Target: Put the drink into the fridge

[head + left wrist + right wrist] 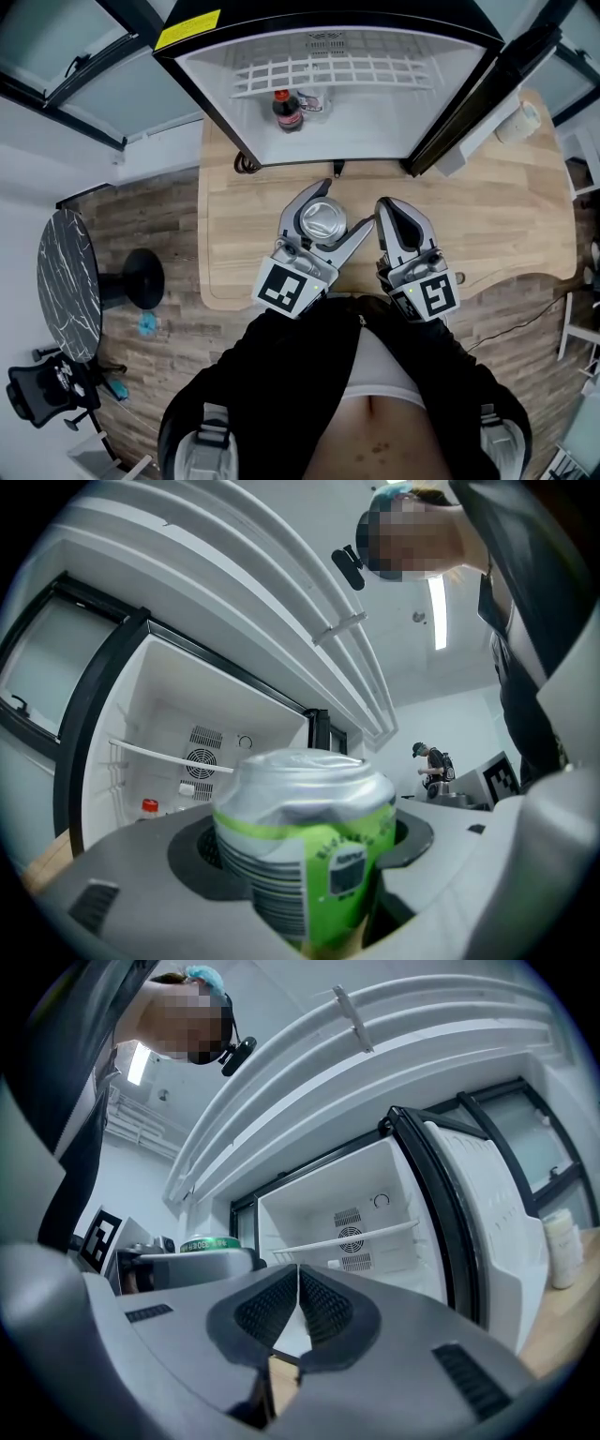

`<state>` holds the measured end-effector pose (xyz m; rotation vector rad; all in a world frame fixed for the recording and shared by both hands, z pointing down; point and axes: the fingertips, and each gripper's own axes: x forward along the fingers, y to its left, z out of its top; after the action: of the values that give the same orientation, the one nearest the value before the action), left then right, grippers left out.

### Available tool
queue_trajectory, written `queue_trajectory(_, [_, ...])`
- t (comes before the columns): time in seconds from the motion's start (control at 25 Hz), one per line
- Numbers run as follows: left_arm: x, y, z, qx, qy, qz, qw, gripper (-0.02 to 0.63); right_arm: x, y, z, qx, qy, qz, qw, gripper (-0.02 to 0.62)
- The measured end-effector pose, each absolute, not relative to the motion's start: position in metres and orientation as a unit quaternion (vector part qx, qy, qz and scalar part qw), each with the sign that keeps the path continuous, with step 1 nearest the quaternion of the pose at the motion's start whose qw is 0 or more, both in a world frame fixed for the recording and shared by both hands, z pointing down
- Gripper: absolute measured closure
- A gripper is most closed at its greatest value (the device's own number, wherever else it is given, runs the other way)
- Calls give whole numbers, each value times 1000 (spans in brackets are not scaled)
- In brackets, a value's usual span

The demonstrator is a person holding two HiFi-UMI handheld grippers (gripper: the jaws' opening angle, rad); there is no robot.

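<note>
A green and silver drink can (322, 221) (305, 846) stands upright between the jaws of my left gripper (325, 217) (305, 855), which is shut on it, just above the wooden table (511, 225) in front of the open fridge (330, 94). The can's top (208, 1244) shows at the left of the right gripper view. My right gripper (396, 223) (298, 1312) is beside it, shut and holding nothing. Inside the fridge (187, 752) a cola bottle with a red cap (287, 111) (149, 807) stands on the floor under a white wire shelf (328, 70).
The fridge door (487, 89) hangs open to the right, with a white bottle (520, 120) (562, 1246) on the table behind it. A round marble side table (66, 281) and a black stool (141, 277) stand on the floor to the left. A person stands far off (433, 761).
</note>
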<state>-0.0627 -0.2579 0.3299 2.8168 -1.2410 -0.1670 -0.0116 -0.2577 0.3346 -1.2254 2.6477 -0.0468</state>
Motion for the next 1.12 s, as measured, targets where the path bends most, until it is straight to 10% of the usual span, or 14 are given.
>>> queue_trajectory(1.12, [-27, -309, 360, 904, -424, -44, 41, 268, 25, -285, 341, -400, 912, -22, 87, 566])
